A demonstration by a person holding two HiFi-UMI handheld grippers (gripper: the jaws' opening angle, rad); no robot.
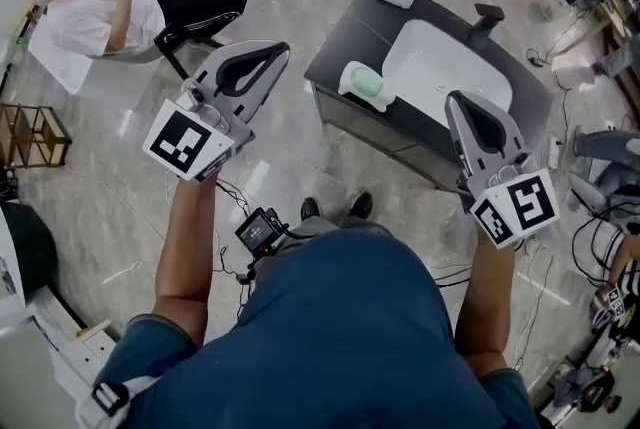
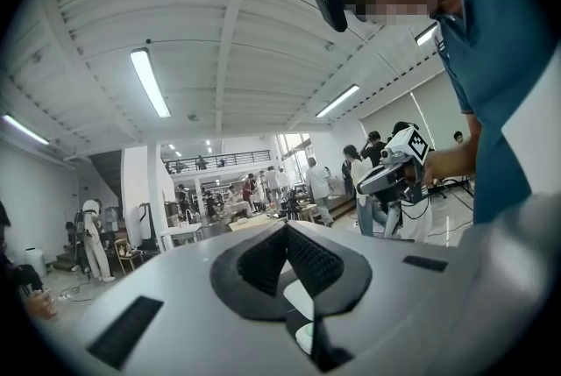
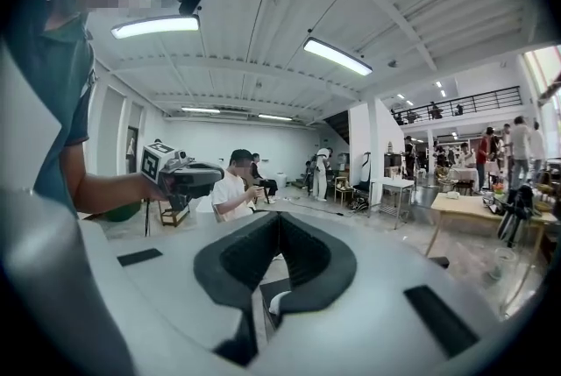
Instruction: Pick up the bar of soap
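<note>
Blue shirt (image 1: 340, 337) of the person is nearest. Beyond it, the left gripper (image 1: 281, 48) and the right gripper (image 1: 456, 100) both have their jaws pressed together, holding nothing. The green soap (image 1: 370, 84) lies in a white dish (image 1: 349, 77) on the dark washstand (image 1: 345, 32), at its near corner beside the basin (image 1: 450, 67). The soap is probably light, hard and slippery, so grip its long sides; the dish rim may hinder.

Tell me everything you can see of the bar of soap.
The bar of soap is pale green, rounded and smooth-looking. It lies flat in a white dish on the dark counter, at the edge nearest the person, just left of the white basin. Only the dish touches it. It shows only in the head view, too small for finer detail.
</note>
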